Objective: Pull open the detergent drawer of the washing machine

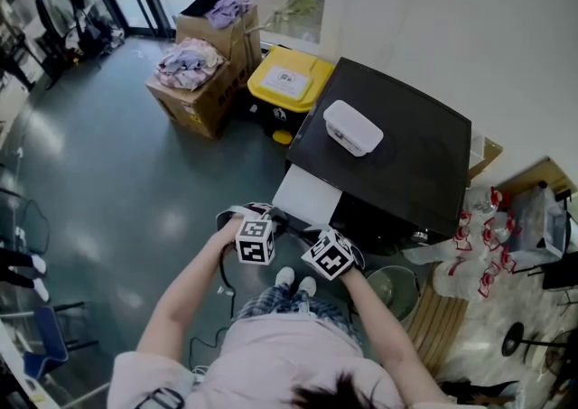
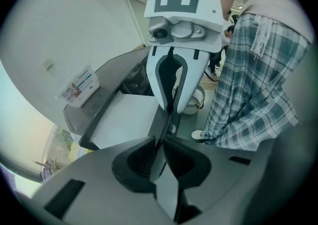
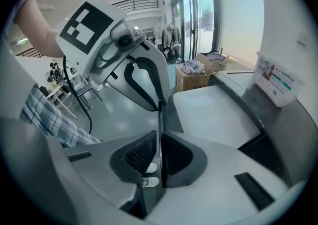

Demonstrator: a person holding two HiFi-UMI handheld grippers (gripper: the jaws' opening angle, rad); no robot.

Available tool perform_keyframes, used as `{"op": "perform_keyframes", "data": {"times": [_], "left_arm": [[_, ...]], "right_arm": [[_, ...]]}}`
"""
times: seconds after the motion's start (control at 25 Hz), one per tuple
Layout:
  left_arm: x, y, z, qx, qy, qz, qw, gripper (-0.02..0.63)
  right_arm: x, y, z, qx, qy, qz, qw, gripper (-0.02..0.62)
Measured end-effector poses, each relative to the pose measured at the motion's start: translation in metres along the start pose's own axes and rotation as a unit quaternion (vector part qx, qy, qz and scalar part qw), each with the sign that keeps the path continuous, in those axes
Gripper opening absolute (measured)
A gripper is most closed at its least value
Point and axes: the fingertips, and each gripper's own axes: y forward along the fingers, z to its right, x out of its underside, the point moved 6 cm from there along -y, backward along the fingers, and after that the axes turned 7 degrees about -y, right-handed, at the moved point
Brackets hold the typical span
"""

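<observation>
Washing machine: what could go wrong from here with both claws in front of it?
The left claw and right claw are shut and empty, so a reach now would likely bump the washing machine rather than grip. They sit close together and could knock. A hard tug might shift the white box on top.

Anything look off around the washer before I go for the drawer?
Nothing looks spilled or damaged. Two small oddities: a white tub rests on the washing machine top, and clothes heap out of the cardboard boxes on the floor nearby.
</observation>
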Motion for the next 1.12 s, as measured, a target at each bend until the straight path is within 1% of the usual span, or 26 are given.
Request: {"op": "perform_keyframes", "data": {"times": [0.12,0.24,0.32,0.36,0.44,0.52,0.6,0.68,0.72,0.8,0.92,1.0,1.12], "left_arm": [[0.002,-0.002,0.001,-0.016,-0.010,0.013,0.9997,0.066],[0.003,-0.006,0.002,-0.035,-0.010,0.028,0.9989,0.067],[0.001,-0.010,0.003,-0.050,-0.014,0.047,0.9975,0.067],[-0.001,-0.014,0.003,-0.057,-0.021,0.064,0.9961,0.066],[-0.006,-0.025,-0.001,-0.068,-0.043,0.100,0.9917,0.064],[-0.011,-0.036,-0.010,-0.079,-0.068,0.131,0.9859,0.063],[-0.018,-0.048,-0.023,-0.092,-0.101,0.163,0.9771,0.058],[-0.027,-0.059,-0.039,-0.106,-0.140,0.206,0.9628,0.052],[-0.032,-0.065,-0.047,-0.113,-0.160,0.228,0.9538,0.051],[-0.045,-0.078,-0.063,-0.127,-0.200,0.271,0.9331,0.048],[-0.064,-0.096,-0.088,-0.152,-0.244,0.328,0.8997,0.044],[-0.074,-0.103,-0.103,-0.170,-0.264,0.353,0.8811,0.044],[-0.088,-0.110,-0.124,-0.196,-0.288,0.383,0.8557,0.040]], "right_arm": [[0.001,-0.003,0.001,-0.001,0.026,0.021,0.999,0.069],[0.002,-0.012,0.002,0.002,0.049,0.047,0.998,0.071],[0.004,-0.019,0.004,0.004,0.063,0.070,0.996,0.071],[0.006,-0.024,0.005,0.005,0.070,0.081,0.994,0.071],[0.009,-0.034,0.009,0.011,0.085,0.106,0.991,0.069],[0.011,-0.047,0.017,0.023,0.103,0.141,0.984,0.054],[0.013,-0.064,0.027,0.041,0.120,0.180,0.975,0.040],[0.015,-0.085,0.040,0.070,0.134,0.219,0.964,0.032],[0.017,-0.097,0.047,0.088,0.141,0.238,0.957,0.029],[0.022,-0.125,0.062,0.128,0.156,0.276,0.940,0.021],[0.031,-0.169,0.083,0.191,0.179,0.330,0.907,0.018],[0.040,-0.197,0.095,0.235,0.193,0.360,0.882,0.018],[0.054,-0.236,0.108,0.300,0.207,0.389,0.846,0.018]]}}
